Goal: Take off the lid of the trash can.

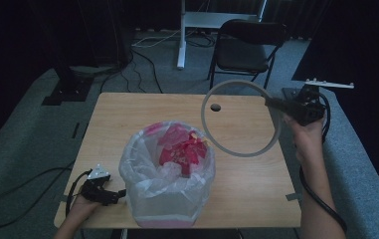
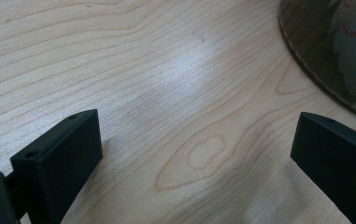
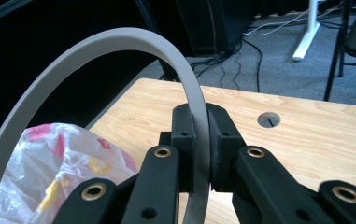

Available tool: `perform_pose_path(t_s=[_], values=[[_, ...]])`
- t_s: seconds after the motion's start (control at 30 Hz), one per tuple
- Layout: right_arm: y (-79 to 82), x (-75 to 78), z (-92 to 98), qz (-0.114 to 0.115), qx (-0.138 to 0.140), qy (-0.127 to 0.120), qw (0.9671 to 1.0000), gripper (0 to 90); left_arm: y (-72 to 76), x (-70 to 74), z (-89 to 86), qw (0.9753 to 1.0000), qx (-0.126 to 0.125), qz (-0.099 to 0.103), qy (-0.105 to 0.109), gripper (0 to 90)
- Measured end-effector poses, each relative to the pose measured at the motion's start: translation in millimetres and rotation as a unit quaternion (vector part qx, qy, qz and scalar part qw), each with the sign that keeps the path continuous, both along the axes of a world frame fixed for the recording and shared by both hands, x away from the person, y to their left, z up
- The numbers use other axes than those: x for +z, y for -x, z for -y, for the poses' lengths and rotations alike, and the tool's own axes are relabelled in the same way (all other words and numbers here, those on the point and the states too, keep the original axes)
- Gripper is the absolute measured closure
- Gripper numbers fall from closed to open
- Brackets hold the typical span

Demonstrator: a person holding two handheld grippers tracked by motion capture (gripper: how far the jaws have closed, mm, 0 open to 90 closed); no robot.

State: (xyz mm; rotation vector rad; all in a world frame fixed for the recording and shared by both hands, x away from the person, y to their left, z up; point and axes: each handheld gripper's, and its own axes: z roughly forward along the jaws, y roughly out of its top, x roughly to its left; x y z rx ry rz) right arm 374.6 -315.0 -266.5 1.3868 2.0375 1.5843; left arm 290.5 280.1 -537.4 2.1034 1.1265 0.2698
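A thin grey plastic ring (image 1: 240, 119) hangs above the wooden table (image 1: 246, 184), clamped between the right gripper (image 1: 276, 104) jaws — beside the plastic-lined pink bin (image 1: 167, 174). The left gripper (image 1: 118, 194) rests wide open by the bin.

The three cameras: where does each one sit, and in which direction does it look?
High view: above the table, looking forward and down; both forearms, left gripper, right gripper.
Left gripper view: low over the wood, between open jaws; bin at right.
Right gripper view: along jaws shut on the grey ring.
Shared: ring, bin liner, table hole.
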Motion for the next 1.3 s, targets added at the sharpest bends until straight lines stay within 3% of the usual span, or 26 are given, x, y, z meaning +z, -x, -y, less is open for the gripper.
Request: perform_pose_path(t_s=[0.47,1.1,1.3], values=[[4.4,-29.4,27.6,-0.027,-0.033,0.0,0.9991,83.2,0.3,-0.2,1.1,1.0,-0.003,-0.003,0.001,2.1],[-1.5,-103.1,39.8,-0.091,-0.056,-0.001,0.9943,83.2,0.5,-0.2,1.0,1.0,-0.004,-0.004,-0.001,2.1],[-1.5,-138.3,43.1,-0.114,-0.055,-0.013,0.9919,83.1,0.7,-0.3,1.8,1.0,-0.005,-0.004,-0.003,2.1]])
